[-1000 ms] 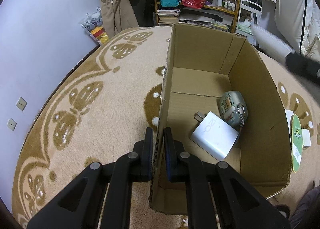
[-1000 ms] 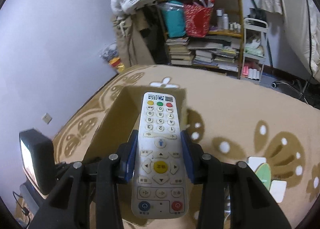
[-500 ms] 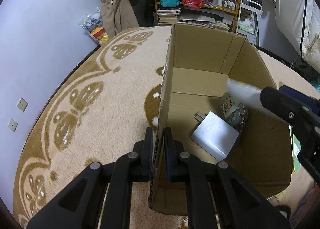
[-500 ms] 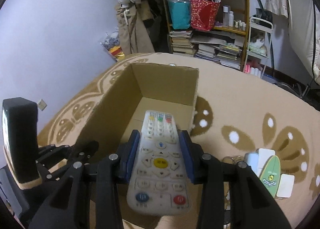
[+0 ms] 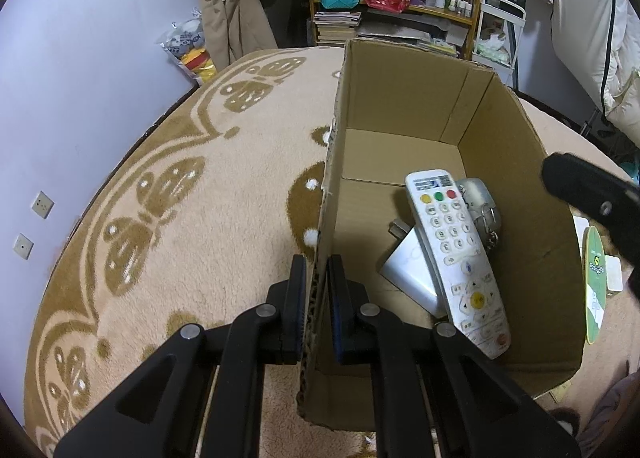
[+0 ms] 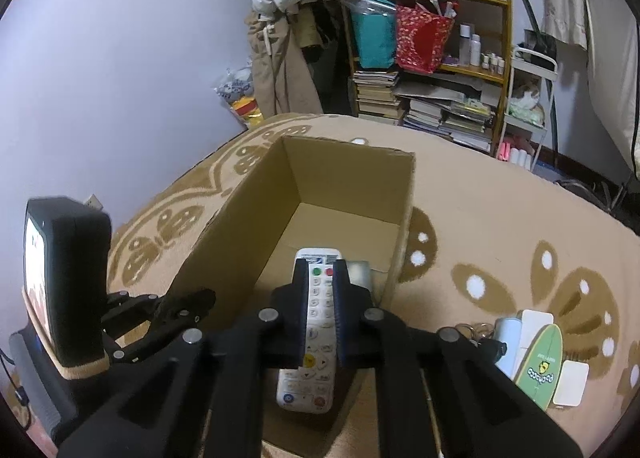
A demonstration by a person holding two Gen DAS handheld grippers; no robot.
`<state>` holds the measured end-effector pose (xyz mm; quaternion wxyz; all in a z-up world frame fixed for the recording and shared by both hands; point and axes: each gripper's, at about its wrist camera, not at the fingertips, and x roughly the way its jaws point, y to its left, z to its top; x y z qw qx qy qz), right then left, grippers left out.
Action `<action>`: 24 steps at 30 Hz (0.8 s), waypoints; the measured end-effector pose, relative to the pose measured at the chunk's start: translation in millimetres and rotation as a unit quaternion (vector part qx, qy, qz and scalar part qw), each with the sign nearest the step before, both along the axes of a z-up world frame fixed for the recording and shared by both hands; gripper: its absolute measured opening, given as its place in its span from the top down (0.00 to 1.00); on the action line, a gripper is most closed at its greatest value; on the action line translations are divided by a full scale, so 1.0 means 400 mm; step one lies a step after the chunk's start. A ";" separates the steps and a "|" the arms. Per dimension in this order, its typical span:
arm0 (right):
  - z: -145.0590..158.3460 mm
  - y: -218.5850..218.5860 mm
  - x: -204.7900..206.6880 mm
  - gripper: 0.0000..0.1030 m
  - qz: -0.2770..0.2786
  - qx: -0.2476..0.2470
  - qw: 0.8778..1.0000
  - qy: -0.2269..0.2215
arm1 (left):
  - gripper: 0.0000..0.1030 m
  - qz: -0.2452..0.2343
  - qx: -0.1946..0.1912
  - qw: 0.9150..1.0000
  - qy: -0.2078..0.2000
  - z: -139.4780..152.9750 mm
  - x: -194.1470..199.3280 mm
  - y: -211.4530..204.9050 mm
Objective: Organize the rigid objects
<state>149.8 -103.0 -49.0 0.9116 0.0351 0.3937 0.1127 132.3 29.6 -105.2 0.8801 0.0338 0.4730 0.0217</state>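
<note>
An open cardboard box [image 5: 400, 97] stands on the patterned carpet. My left gripper [image 5: 317, 278] is shut on the box's left wall, one finger inside and one outside. A white remote [image 5: 456, 254] lies in the box across a white charger [image 5: 404, 274] and beside a greenish pouch [image 5: 476, 193]. My right gripper [image 6: 321, 282] hovers above the near end of the box [image 6: 348, 177]. Its jaws are closing to shut with nothing between them, and the remote [image 6: 320, 314] shows through the narrow gap below. One black right finger [image 5: 592, 201] reaches in over the box's right wall.
On the carpet right of the box lie a green oval card [image 6: 540, 366], white cards [image 6: 572, 382] and a key ring [image 6: 472, 330]. A cluttered shelf [image 6: 424, 57] with bags and books stands behind, and a wall runs along the left.
The remote left my right gripper and dropped into the box onto the charger. The right jaws then closed empty. The left gripper kept still on the box wall.
</note>
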 end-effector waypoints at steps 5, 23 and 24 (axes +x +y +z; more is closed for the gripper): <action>0.000 -0.062 0.003 0.52 -0.035 0.001 0.999 0.009 | 0.91 0.000 -0.001 1.000 0.001 -0.001 0.001 0.000; -0.130 -0.258 0.054 0.22 -0.103 0.042 0.987 0.114 | 0.90 -0.001 0.000 1.000 0.001 -0.005 0.000 -0.003; -0.139 -0.269 0.052 0.22 -0.104 0.053 0.986 0.120 | 0.90 -0.001 0.000 1.000 0.002 -0.005 -0.001 -0.004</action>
